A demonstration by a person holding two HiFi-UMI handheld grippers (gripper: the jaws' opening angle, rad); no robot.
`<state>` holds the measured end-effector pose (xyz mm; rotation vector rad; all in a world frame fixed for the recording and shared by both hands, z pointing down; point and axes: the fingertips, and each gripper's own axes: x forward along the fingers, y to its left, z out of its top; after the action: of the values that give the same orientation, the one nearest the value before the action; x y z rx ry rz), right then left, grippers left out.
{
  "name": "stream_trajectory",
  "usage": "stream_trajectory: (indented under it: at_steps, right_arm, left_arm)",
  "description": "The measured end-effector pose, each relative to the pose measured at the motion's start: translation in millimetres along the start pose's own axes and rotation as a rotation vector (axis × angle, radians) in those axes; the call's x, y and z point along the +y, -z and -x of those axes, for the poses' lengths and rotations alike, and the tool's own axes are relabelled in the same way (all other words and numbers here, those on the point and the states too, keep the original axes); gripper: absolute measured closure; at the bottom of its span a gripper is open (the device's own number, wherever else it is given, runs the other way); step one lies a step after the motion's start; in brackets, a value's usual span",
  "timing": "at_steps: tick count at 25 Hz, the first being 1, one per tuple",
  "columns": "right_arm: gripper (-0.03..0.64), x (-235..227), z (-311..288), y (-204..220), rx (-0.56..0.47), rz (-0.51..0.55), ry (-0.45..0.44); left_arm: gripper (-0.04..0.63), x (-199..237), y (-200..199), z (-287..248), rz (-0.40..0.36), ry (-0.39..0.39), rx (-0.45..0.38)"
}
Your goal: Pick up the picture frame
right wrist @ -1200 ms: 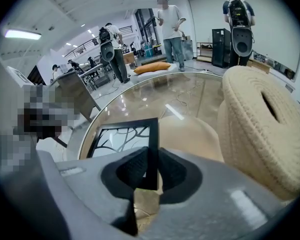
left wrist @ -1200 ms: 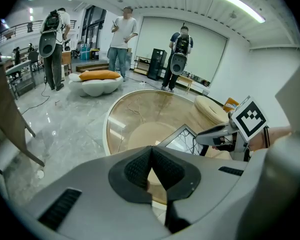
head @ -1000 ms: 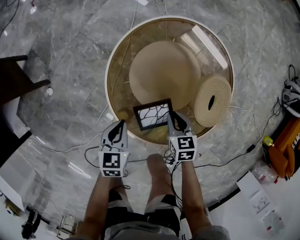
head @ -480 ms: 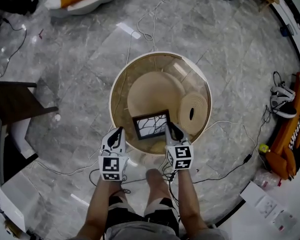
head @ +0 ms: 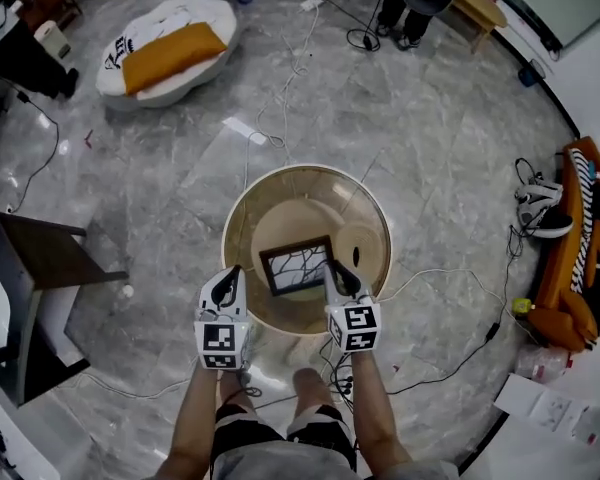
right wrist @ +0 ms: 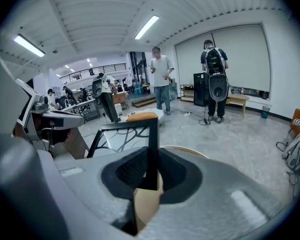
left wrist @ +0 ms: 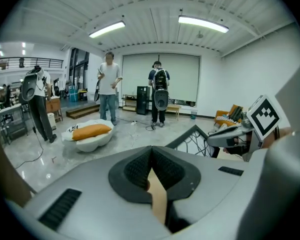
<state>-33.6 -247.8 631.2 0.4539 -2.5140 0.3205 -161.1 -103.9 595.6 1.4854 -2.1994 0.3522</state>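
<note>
A black picture frame with a white branch-pattern print hangs in the air above the round table. My right gripper is shut on the frame's right edge; in the right gripper view that black edge stands upright between the pads, and the print spreads to the left. My left gripper hovers left of the frame, apart from it. In the left gripper view its pads meet with nothing between them, and the frame and right gripper show to the right.
The round table has a pale rim and tan cushions inside. A white and orange floor cushion lies at the back left, a dark chair at left, orange gear at right. Cables cross the marble floor. Two people stand far off.
Both grippers have risen with the frame still in the right one. The round table looks smaller and farther below, and more of the room shows.
</note>
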Motion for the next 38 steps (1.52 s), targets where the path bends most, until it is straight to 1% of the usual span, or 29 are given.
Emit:
stream_trajectory:
  at_steps: [2, 7, 10, 15, 20, 27, 31, 38]
  right_arm:
    - [0.554, -0.9, 17.4, -21.9, -0.027, 0.001, 0.017]
    - [0.554, -8.7, 63.0, -76.9, -0.115, -0.006, 0.075]
    - [0.554, -11.6, 91.7, -105.2, -0.167, -0.019, 0.11]
    - [0.554, -10.3, 144.5, -136.9, -0.234, -0.026, 0.173]
    - [0.554, -7.4, 200.8, -158.8, -0.309, -0.043, 0.252]
    - [0.554, 7.6, 264.9, -166.7, -0.385, -0.063, 0.351]
    - [0.554, 20.0, 292.2, -164.7, -0.413, -0.063, 0.39]
    - [0.552, 32.6, 321.5, -153.4, -0.436, -0.087, 0.451]
  left_arm:
    - [0.578, -3.6, -24.1, 10.0, -0.014, 0.008, -0.025]
    - [0.577, -20.3, -84.6, 30.4, -0.084, 0.053, -0.087]
    - [0.577, -29.3, -116.7, 45.0, -0.108, 0.076, -0.121]
    - [0.578, -46.6, -159.4, 75.2, -0.161, 0.119, -0.179]
    - [0.577, -61.4, -196.3, 108.6, -0.217, 0.165, -0.246]
    - [0.578, -75.1, -219.8, 150.8, -0.253, 0.228, -0.302]
    - [0.577, -81.1, -220.1, 166.8, -0.258, 0.26, -0.33]
    - [0.578, -89.5, -219.4, 183.3, -0.272, 0.309, -0.337]
